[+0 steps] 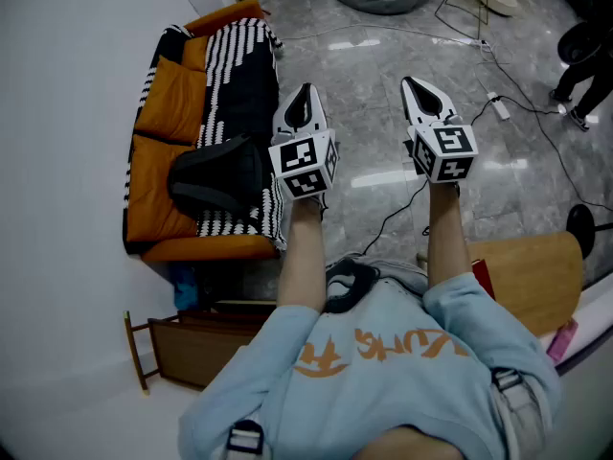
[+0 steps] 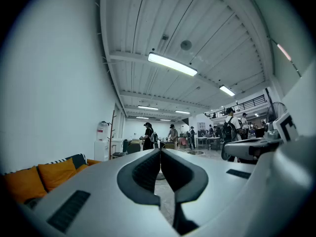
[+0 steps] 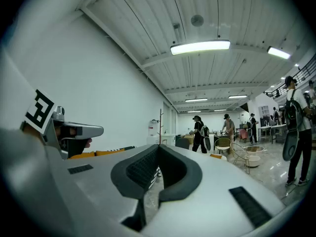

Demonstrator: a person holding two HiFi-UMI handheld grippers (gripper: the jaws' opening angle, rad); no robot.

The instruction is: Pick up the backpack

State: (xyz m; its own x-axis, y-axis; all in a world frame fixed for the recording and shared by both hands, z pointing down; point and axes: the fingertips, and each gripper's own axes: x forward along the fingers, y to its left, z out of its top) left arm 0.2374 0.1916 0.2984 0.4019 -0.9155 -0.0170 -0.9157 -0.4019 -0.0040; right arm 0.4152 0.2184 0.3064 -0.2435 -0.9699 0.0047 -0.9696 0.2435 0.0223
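A black backpack (image 1: 216, 176) lies on the near end of an orange sofa (image 1: 170, 113), on a black-and-white patterned throw (image 1: 238, 75). My left gripper (image 1: 304, 94) is held level over the sofa's right edge, just right of the backpack and above it, jaws shut and empty. My right gripper (image 1: 419, 88) is held level over the grey floor further right, also shut on nothing. In the left gripper view the shut left gripper (image 2: 160, 152) points across the room, with orange cushions (image 2: 49, 174) low at left. The right gripper view shows the shut right gripper (image 3: 158, 147) and the left gripper's body at left; no backpack appears there.
Cables (image 1: 498, 84) run across the glossy floor. A wooden table (image 1: 527, 276) stands at my right and a wooden rack (image 1: 192, 343) at my lower left. The white wall runs along the left. Several people (image 2: 148, 135) and furniture stand far across the room.
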